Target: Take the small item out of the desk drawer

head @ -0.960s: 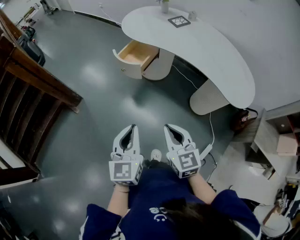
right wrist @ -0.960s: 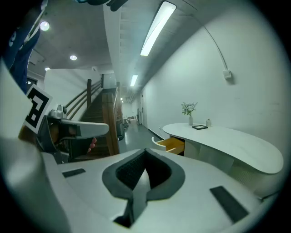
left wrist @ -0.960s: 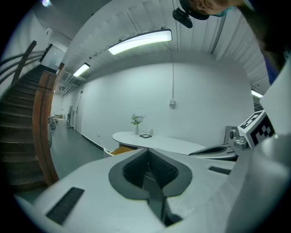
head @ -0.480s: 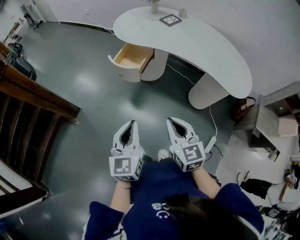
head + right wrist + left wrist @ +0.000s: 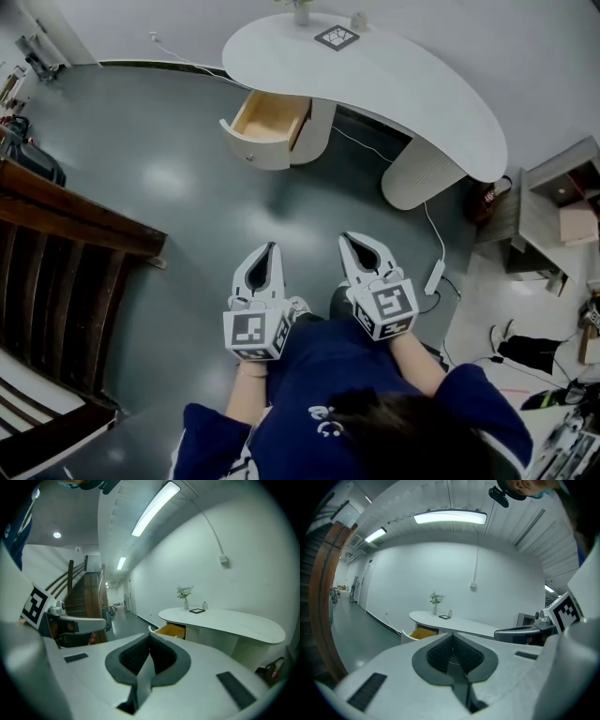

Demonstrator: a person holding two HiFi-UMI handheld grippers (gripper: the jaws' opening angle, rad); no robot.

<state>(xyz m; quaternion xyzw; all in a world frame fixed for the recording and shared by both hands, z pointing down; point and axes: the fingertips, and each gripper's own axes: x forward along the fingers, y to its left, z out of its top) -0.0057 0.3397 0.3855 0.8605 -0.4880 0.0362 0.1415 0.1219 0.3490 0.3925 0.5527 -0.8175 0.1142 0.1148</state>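
Observation:
A white curved desk stands across the grey floor, well ahead of me. Its wooden drawer is pulled open at the desk's left end, and I see no small item inside it from here. My left gripper and right gripper are held side by side at my waist, both shut and empty, pointing toward the desk. In the left gripper view the shut left gripper lines up just right of the drawer. Beyond the closed right gripper in the right gripper view, the drawer shows its yellow inside.
A dark wooden staircase fills the left side. On the desk are a plant vase, a framed marker and a small bottle. A cable with a power strip lies right of me; shelving stands further right.
The person has stepped and the head view has swung: the staircase has slid left and the shelving on the right has come further into view. Both grippers stay shut, side by side.

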